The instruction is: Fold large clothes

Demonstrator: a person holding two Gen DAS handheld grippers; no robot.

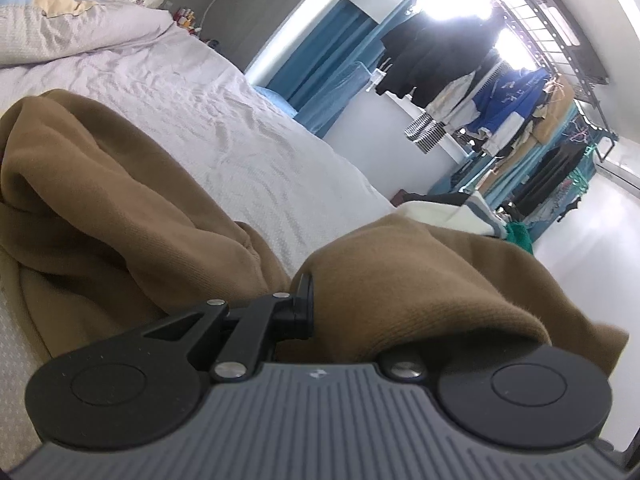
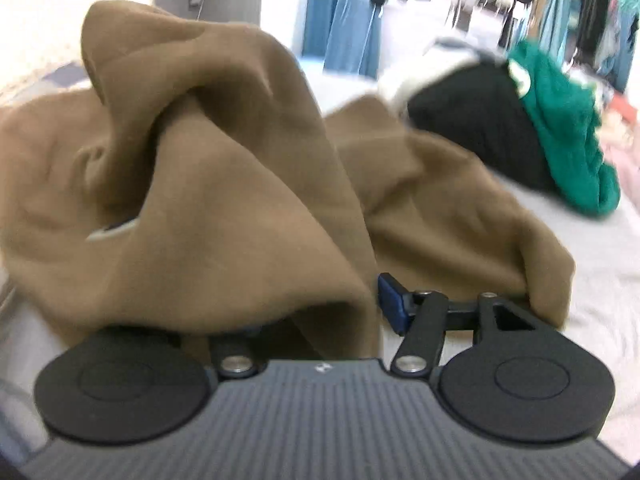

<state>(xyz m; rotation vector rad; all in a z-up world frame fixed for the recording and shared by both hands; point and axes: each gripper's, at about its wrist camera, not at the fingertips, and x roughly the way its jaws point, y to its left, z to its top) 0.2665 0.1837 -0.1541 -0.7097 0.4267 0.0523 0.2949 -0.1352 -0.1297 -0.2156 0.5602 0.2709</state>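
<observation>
Both grippers [image 1: 320,300] [image 2: 372,304] clamped on brown garment [image 2: 224,184], no legible writing.

We could not see the left gripper's [image 1: 320,300] right finger; brown garment [image 1: 420,280] draped over it. The right gripper's [image 2: 372,304] left finger lay buried under the garment [image 2: 224,184] too. Right view was motion-blurred; hanging clothes [image 2: 520,4] were smeared, cut by the top edge.

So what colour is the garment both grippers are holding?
Plain tan-brown garment; clearest in the right wrist view.
</observation>
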